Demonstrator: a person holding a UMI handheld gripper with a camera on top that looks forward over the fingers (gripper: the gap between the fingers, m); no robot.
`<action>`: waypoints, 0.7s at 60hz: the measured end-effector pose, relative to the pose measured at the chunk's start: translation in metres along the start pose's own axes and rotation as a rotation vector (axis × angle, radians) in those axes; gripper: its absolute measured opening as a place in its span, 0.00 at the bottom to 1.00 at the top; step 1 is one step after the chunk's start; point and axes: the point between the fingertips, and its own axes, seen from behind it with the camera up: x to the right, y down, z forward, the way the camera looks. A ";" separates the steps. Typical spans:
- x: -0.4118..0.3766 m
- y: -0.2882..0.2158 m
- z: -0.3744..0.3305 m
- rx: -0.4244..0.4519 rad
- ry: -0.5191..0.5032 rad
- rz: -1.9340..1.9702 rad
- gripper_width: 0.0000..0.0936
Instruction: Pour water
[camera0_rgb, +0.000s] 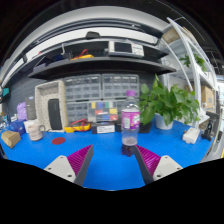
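Note:
A clear plastic bottle (130, 118) with a pink label and a pale cap stands upright on the blue table (105, 165). Right in front of it sits a small clear cup (129, 143); I cannot tell whether they touch. My gripper (113, 160) is open, its two magenta-padded fingers (80, 159) spread wide over bare blue tabletop. The cup and bottle lie just beyond the fingertips, nearer the right finger. Nothing is between the fingers.
A leafy green plant (172, 102) in a pot stands to the right of the bottle. At the far left are a white mug (34, 129), a tall beige container (50, 104) and small items. A shelf (100, 62) with boxes runs behind the table.

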 end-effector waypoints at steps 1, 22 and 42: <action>0.009 0.002 0.003 -0.002 0.008 0.005 0.91; 0.064 -0.034 0.111 0.071 0.058 -0.060 0.91; 0.060 -0.058 0.148 0.126 0.053 -0.061 0.53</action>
